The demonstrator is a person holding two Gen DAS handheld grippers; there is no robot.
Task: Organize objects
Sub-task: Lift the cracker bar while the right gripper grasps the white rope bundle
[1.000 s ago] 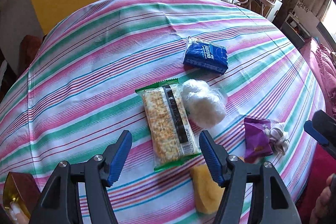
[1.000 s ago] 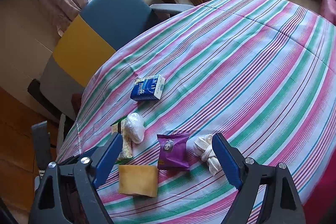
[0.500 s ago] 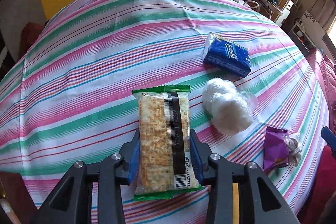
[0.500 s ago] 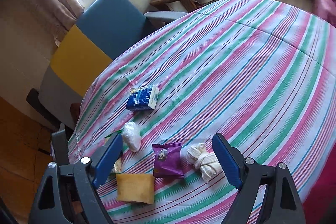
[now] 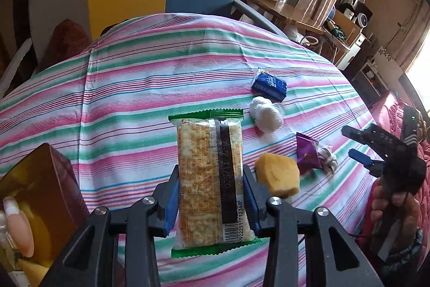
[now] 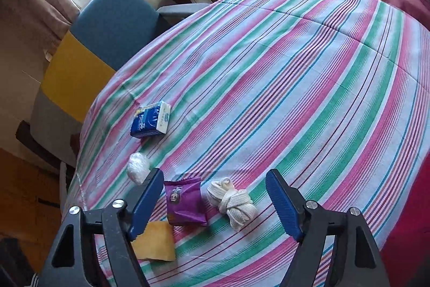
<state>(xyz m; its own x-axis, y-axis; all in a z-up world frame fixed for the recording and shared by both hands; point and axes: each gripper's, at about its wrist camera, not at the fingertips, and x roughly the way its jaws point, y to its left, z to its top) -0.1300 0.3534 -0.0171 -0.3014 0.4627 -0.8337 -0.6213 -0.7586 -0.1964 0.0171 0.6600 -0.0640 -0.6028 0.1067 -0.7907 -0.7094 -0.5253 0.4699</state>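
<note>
**Cracker packet gripped above the striped cloth**

In the left wrist view, our left gripper (image 5: 211, 202) is clenched on a green-edged cracker packet (image 5: 211, 179), lower centre of the frame, blue pads pressing both long sides. Behind it, on the striped tablecloth (image 5: 134, 88), lie a yellow sponge (image 5: 278, 175), a white plastic bundle (image 5: 266, 114) and a blue tissue pack (image 5: 269, 84), to the right. A brown box (image 5: 43, 195) sits at lower left.

In the right wrist view, our right gripper (image 6: 215, 202) is closing, pads pressing on nothing; a purple snack pouch (image 6: 185, 202) and a knotted white cord (image 6: 232, 199) lie between its fingers at lower centre.
</note>
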